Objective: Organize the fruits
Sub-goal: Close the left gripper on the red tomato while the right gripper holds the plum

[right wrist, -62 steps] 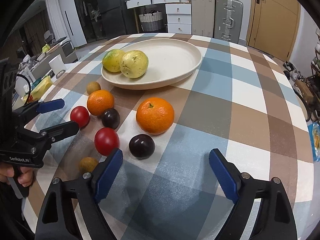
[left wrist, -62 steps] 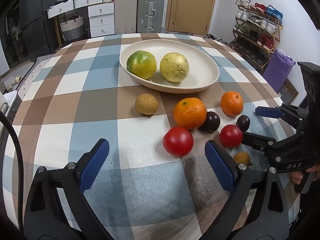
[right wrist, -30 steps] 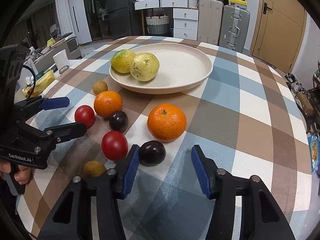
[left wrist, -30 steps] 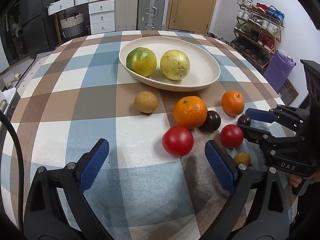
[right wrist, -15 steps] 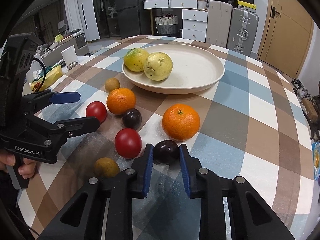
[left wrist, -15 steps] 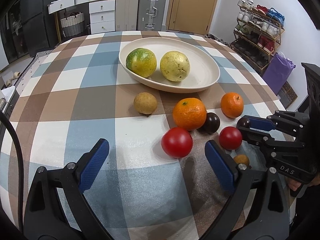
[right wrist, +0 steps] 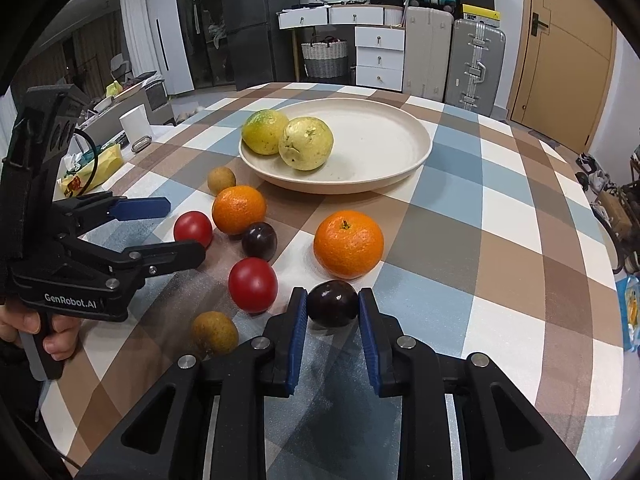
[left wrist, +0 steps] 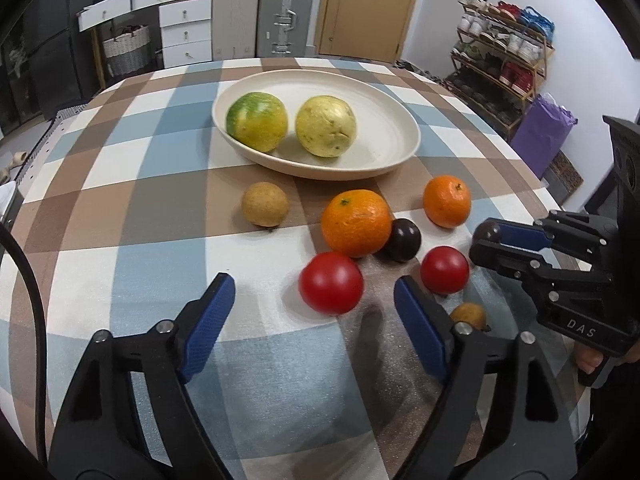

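The right claw (right wrist: 333, 312) pinches a dark purple round plum (right wrist: 332, 304) between its two blue pads, the fruit sitting at the fingertips just above the checked blue, brown and white cloth of the tabletop (right wrist: 500, 240); whether the plum touches the cloth cannot be told. In the right wrist view a large orange mandarin (right wrist: 348, 243) lies just beyond the held plum at about 12 o'clock, a glossy red tomato (right wrist: 253, 285) sits close at its 9 o'clock, and a small tan longan-like fruit (right wrist: 215, 333) rests nearer the camera at about 8 o'clock. Farther out stand a second dark plum (right wrist: 259, 241), a second orange mandarin (right wrist: 239, 209), a second red tomato (right wrist: 193, 229) and another small tan round fruit (right wrist: 221, 180). At 12 o'clock, toward the far side of the tabletop, the wide cream oval plate (right wrist: 384, 168) holds a green-yellow citrus (right wrist: 264, 132) and a pale yellow bumpy fruit (right wrist: 306, 143) side by side, touching or nearly so. The left claw (left wrist: 314, 318) hovers low over the cloth with its blue pads spread wide and nothing between them; the nearer red tomato (left wrist: 331, 282) lies just ahead of the gap, slightly toward 1 o'clock. In the left wrist view the right claw (left wrist: 486, 240) shows at 3 o'clock with the plum (left wrist: 486, 232) at its tips.
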The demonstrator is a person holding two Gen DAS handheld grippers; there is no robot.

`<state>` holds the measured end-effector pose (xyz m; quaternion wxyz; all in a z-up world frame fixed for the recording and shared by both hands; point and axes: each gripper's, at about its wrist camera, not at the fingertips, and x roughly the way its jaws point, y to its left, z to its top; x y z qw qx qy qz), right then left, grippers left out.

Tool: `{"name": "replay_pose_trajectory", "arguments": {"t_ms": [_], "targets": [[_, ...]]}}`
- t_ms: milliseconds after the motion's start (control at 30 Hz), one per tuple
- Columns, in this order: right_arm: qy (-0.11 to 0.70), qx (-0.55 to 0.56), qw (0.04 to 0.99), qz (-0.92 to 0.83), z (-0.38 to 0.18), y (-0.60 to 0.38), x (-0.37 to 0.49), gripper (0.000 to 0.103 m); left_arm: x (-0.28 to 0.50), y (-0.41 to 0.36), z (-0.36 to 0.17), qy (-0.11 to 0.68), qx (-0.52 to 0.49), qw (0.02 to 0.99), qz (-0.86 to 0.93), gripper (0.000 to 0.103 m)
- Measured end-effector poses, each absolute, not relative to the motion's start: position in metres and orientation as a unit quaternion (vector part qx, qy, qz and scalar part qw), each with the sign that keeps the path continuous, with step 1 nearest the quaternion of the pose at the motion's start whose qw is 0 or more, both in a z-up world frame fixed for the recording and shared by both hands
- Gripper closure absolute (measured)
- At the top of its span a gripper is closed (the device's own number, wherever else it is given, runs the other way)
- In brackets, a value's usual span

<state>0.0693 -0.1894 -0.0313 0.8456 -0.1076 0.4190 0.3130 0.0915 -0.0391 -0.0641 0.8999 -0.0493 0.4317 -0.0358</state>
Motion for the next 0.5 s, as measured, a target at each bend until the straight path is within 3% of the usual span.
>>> {"name": "replay_pose_trajectory", "arguments": {"t_ms": [200,433,500], "targets": [[0.419,-0.108,0.846,0.313,-0.0311,-0.1897,0.0691,0.077,0.0939,-0.0469,-0.0654,0.436,-0.033,0.898,-0.042,0.034],[0.420,-0.109,0.845,0.313,-0.0304,-0.1903,0.0695,0.077,0.0940,-0.0444,-0.0644,0.433,-0.037,0.900,-0.041,0.053],[0.421,-0.105,0.844,0.316,-0.0305,-0.1910,0.0697,0.077,0.0941,-0.0442,-0.0641,0.432,-0.040,0.900,-0.048,0.063]]}}
